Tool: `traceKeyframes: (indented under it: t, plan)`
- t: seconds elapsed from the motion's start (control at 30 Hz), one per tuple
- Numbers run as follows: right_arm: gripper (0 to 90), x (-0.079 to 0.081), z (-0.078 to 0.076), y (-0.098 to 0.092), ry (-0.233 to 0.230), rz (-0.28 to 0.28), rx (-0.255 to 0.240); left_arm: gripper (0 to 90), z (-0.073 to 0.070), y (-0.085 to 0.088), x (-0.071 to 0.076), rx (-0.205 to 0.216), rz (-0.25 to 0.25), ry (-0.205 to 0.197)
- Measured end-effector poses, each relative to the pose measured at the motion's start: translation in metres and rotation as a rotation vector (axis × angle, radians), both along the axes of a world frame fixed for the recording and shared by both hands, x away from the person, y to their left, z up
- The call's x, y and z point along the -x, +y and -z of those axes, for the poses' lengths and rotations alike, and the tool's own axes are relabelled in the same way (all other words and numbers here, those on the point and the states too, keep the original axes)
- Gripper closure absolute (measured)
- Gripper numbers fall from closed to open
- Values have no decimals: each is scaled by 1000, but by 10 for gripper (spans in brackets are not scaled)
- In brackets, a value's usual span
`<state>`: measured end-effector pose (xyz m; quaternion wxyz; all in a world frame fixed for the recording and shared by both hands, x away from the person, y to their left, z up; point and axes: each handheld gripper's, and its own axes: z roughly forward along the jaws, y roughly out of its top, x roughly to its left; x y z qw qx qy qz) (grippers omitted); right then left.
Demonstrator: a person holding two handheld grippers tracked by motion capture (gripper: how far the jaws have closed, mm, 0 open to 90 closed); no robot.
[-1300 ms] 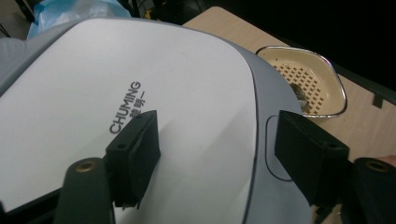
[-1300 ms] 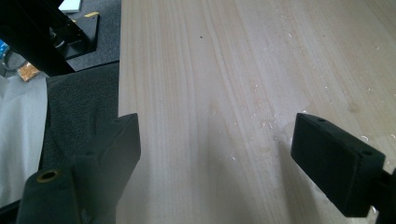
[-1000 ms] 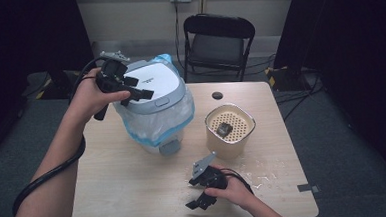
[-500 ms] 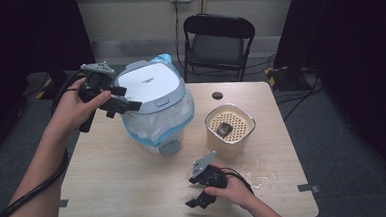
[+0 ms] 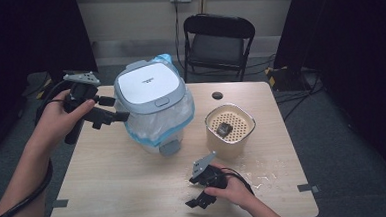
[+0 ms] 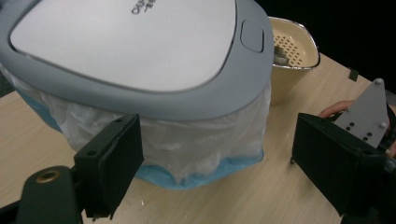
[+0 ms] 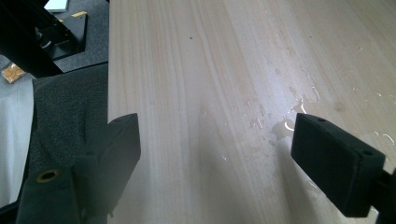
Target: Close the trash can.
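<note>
Bin [image 5: 153, 108], rounded grey-white plastic lid over crinkled liner; left gripper [image 5: 112, 108] spread beside it.

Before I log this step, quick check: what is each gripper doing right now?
Left gripper: open, holding nothing, beside the lidded bin.
Right gripper: open, holding nothing, over the wet table.

Left gripper [image 5: 115, 108]: raised off the table near its left edge, held level, jaws parted wide, nothing between them.
Left forearm [image 5: 26, 167]: stretched forward, cable trailing.
Right gripper [image 5: 198, 201]: resting low at the table's near edge, jaws apart, empty.
</note>
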<state>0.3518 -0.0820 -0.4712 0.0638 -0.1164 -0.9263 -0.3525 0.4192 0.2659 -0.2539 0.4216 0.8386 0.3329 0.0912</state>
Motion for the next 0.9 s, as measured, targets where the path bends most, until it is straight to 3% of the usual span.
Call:
traceKeyframes:
  t: [0.37, 0.53, 0.9]
  plan:
    - [153, 0, 1, -1, 4, -3, -1, 159, 24, 15, 17, 9, 4, 16]
    - [153, 0, 0, -1, 12, 5, 1, 160, 42, 19, 20, -8, -3, 33]
    - [153, 0, 1, -1, 3, -2, -1, 160, 85, 22, 26, 12, 13, 69]
